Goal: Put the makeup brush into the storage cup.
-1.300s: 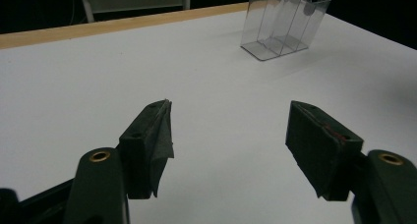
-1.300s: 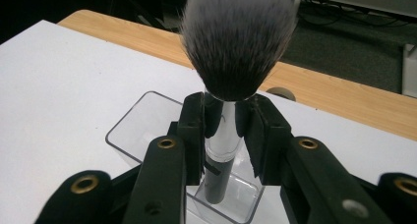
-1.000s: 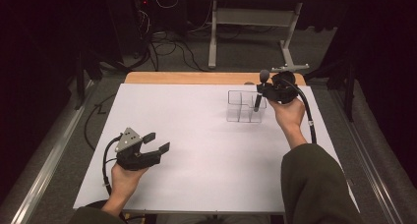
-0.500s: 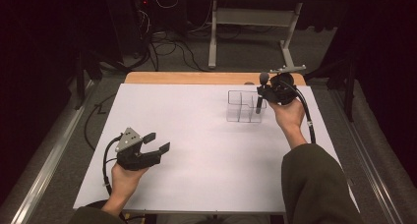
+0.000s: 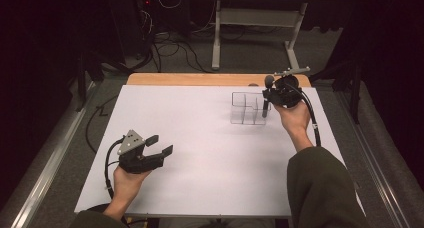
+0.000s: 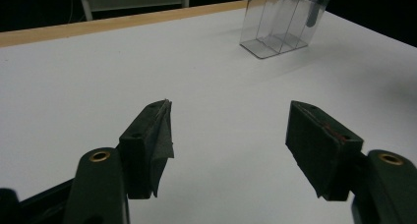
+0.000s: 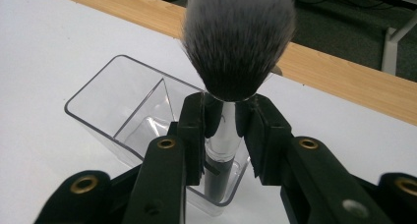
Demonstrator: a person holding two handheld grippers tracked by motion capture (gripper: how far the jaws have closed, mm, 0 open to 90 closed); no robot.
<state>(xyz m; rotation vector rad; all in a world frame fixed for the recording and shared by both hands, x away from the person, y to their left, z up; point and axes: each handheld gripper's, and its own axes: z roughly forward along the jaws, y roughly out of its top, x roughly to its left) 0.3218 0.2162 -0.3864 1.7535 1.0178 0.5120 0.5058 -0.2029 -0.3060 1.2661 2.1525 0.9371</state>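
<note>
The right tongs are clamped on the silver neck of a makeup brush, seen at the centre of the right gripper view; the brush stands upright, its grey-and-white bristle head above the jaws and its dark handle dropping below them into the near corner compartment of a clear plastic organizer. In the high view the right tongs sit at the upper right of the frame, held by the right hand, whose forearm in an olive sleeve rises from the bottom right edge. There the brush stands at the right-hand edge of the organizer, which rests on the white desk just left of the hand.

At the lower left of the high view, the left tongs stand apart with nothing between them, pointing toward the right of the frame. The left hand grips them from below, wrist low over the desk's near edge, a black cable looping beside it. In the left gripper view the left tongs frame bare white desk, with the organizer well apart at the upper right of the frame, by the desk's wooden far edge.
</note>
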